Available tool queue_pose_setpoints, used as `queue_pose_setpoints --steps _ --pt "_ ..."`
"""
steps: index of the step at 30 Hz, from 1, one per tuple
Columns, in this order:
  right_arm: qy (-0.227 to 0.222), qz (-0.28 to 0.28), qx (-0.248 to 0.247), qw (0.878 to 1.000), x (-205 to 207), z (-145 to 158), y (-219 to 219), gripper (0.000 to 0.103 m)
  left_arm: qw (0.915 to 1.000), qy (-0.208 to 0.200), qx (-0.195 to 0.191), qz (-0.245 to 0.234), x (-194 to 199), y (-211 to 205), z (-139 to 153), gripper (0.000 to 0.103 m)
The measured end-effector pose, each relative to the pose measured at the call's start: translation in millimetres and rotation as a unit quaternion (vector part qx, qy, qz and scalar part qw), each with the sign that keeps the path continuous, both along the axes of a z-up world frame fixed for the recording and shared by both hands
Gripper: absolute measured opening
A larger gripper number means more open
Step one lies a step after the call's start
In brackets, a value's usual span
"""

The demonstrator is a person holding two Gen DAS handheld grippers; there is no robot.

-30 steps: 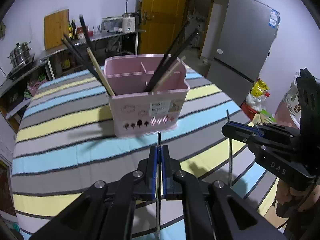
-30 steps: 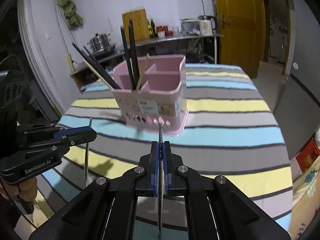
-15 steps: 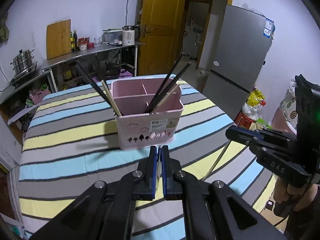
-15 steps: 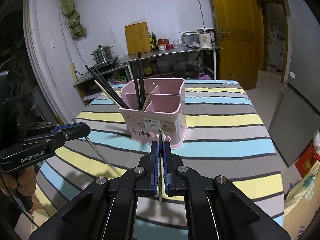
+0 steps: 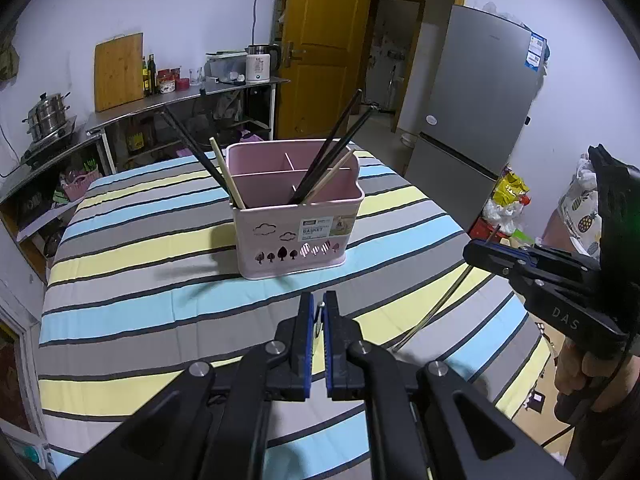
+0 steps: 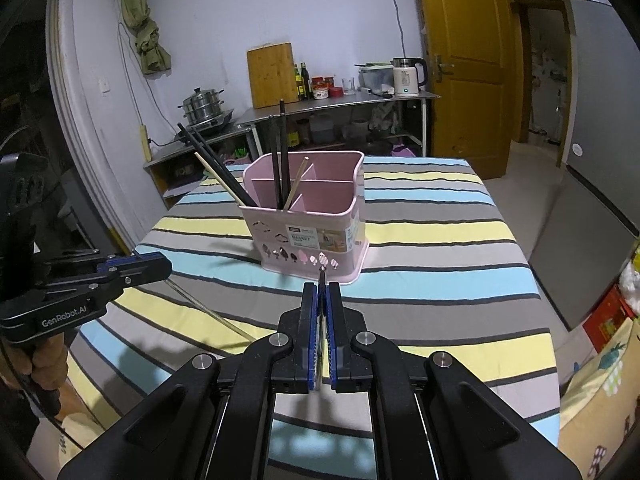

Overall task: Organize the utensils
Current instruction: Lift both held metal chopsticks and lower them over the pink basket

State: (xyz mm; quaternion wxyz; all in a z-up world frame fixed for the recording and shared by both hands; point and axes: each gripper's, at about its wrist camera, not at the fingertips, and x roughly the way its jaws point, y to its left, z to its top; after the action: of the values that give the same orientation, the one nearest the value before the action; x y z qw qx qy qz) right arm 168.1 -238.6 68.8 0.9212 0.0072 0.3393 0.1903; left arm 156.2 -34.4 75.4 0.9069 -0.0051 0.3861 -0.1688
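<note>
I have a thin metal chopstick in each gripper. The left gripper [image 5: 319, 312] has its jaws drawn nearly together on one metal chopstick [image 5: 319, 314], whose tip just shows between the blue pads; from the right wrist view the same stick [image 6: 208, 310] slants down below that gripper toward the striped tabletop [image 6: 440, 236]. The right gripper [image 6: 322, 294] is likewise pinched onto the other metal chopstick [image 6: 321, 274], its end poking out just past the pads, and from the left wrist view its shaft [image 5: 436, 312] hangs at an angle below the jaws. The pink utensil basket [image 5: 296, 216] stands on the tabletop ahead of both grippers, well apart from them, with black chopsticks [image 5: 332, 148] and a wooden chopstick [image 5: 228, 176] already leaning in its compartments. These steel sticks should be light, rigid and slick, I judge, so a grip this close to one end invites swivelling or slipping between the pads; I would keep the pinch firm and the moves smooth. The basket looks like light plastic and could shift if a stick knocks its rim, so I would bring each tip in from above an open compartment.
</note>
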Motion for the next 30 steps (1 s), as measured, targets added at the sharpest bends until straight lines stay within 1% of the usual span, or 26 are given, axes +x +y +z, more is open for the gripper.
queue_pose_setpoints --steps 9,16,22,30 --pt "-0.011 0.012 -0.001 1.000 -1 6 12 0.004 0.9998 0.000 -0.020 0.009 -2 14 6 0.004" --pt "-0.025 0.026 0.010 0.999 5 16 26 0.004 0.9994 -0.006 -0.029 0.017 7 29 19 0.004" --pt "-0.055 0.032 0.024 0.998 14 35 39 0.004 0.9990 -0.025 -0.032 0.018 19 33 43 0.005" --pt "-0.095 0.030 0.054 0.994 35 70 49 0.004 0.9965 -0.064 -0.051 0.019 38 37 84 0.004"
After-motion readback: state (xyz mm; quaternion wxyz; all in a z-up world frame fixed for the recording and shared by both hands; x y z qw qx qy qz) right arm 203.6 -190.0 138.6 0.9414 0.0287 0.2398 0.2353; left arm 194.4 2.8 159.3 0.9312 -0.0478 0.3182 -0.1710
